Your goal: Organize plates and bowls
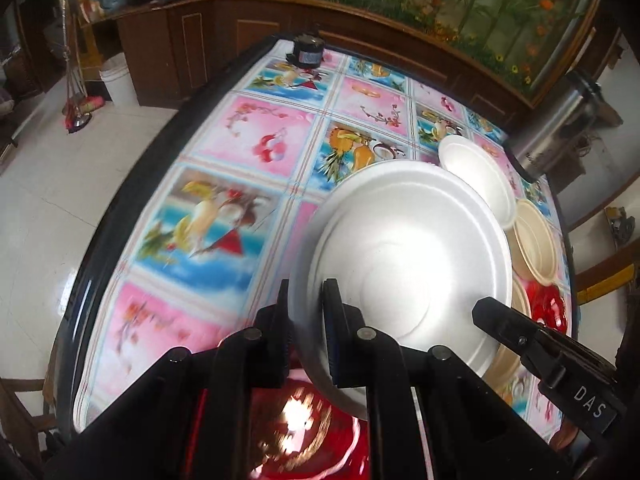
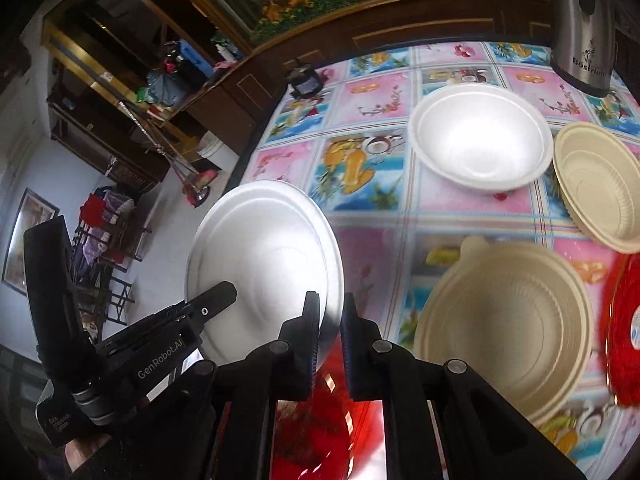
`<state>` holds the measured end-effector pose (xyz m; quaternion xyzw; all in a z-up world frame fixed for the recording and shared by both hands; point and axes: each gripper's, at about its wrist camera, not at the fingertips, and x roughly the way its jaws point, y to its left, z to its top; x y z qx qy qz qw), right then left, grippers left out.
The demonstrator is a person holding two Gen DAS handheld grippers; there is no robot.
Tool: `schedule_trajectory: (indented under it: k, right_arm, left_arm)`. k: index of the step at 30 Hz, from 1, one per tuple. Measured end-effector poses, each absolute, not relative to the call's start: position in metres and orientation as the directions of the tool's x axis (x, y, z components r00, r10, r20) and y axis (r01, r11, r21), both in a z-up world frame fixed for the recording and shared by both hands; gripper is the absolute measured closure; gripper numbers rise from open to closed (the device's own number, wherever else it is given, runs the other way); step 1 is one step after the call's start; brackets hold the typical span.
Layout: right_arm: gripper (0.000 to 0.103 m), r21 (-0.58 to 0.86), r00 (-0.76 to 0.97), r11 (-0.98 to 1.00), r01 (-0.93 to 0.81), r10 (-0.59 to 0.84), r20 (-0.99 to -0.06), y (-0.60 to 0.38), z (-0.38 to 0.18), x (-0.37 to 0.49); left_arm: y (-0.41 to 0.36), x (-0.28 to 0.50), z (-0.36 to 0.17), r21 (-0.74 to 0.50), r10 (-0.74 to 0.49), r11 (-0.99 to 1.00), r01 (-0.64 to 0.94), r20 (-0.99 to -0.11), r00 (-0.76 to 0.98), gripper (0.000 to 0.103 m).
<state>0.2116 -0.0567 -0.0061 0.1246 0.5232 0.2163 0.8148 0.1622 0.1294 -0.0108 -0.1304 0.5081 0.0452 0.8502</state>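
A: Both grippers grip the white foam plate — the left gripper and right gripper each pinch its rim above a glossy red plate.

B: Early going — white foam bowl and ribbed beige bowls sit unstacked on the tablecloth
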Motion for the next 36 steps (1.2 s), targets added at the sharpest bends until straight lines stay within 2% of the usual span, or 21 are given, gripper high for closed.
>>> schedule_trajectory:
  k: [6, 12, 22, 36]
  right_arm:
    - [0.093, 0.414, 0.358, 0.869, -0.272, 0.490, -0.795, -0.047, -0.006, 0.155]
    - [0.093, 0.410, 0.307, 0.868, -0.279, 0.485, -0.819, -0.039, -0.033, 0.128]
    - [0.093, 0.410, 0.239, 0.868, -0.282, 0.477, -0.846, -0.023, -0.071, 0.115]
    - [0.089, 0.386, 0.221, 0.870, -0.306, 0.459, -0.860, -0.016, -0.079, 0.113]
  left_arm:
    - [0.138, 0.102, -0.024, -0.190, -0.062, 0.955, -0.226, -0.877, 0.477, 0.092]
    - [0.145, 0.072, -0.056, -0.202, -0.074, 0.944, -0.262, -0.900, 0.429, 0.091]
    - [0.156, 0.052, -0.090, -0.201, -0.065, 0.924, -0.327, -0.922, 0.382, 0.091]
    - [0.153, 0.046, -0.095, -0.174, -0.029, 0.922, -0.347, -0.922, 0.385, 0.089]
